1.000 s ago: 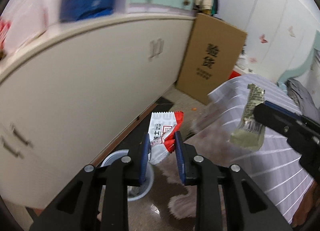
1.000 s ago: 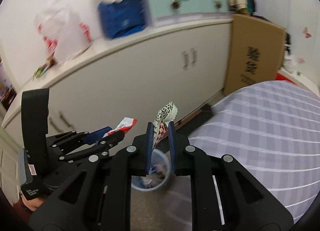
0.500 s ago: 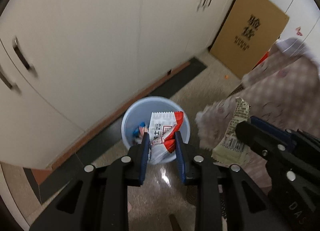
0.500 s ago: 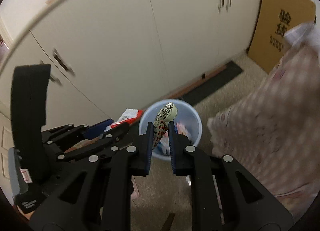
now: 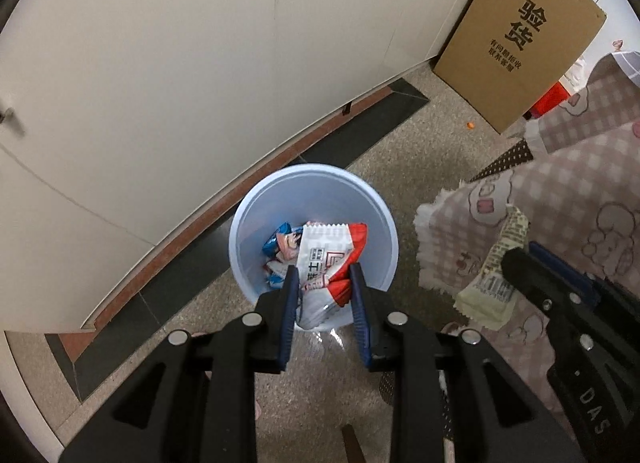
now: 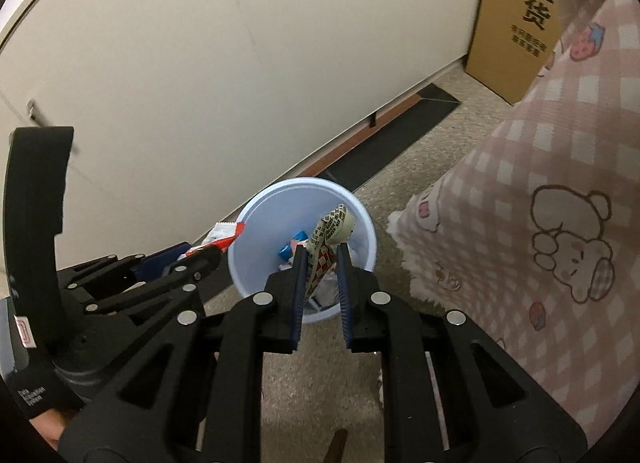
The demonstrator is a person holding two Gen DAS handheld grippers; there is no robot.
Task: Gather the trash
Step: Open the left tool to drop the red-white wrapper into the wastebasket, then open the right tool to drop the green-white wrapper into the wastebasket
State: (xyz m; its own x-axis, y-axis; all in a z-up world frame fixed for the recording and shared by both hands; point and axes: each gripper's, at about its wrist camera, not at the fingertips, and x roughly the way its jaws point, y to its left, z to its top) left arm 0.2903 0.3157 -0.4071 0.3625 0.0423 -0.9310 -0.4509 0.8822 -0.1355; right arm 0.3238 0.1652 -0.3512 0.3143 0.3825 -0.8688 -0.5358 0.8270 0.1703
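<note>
Both tongs have dropped from counter height to just above the pale blue bin [image 5: 256, 223], which a second ago showed only as a sliver at the bottom of the views and now fills the middle of both. The left tongs [image 5: 323, 275] stay clenched on the red-and-white wrapper [image 5: 326, 259], which now hangs over the bin's open mouth, above the blue and white packets [image 5: 280, 243] already lying inside. The right tongs [image 6: 322, 253] keep their grip on the patterned beige wrapper [image 6: 330, 229], its free end standing up over the bin's inside. The cabinet's counter and the things on it have gone out of sight; cream cabinet doors [image 5: 160, 63], the speckled floor [image 5: 420, 151], a cardboard box [image 5: 520, 35] and a pink checked blanket [image 6: 540, 163] surround the bin
</note>
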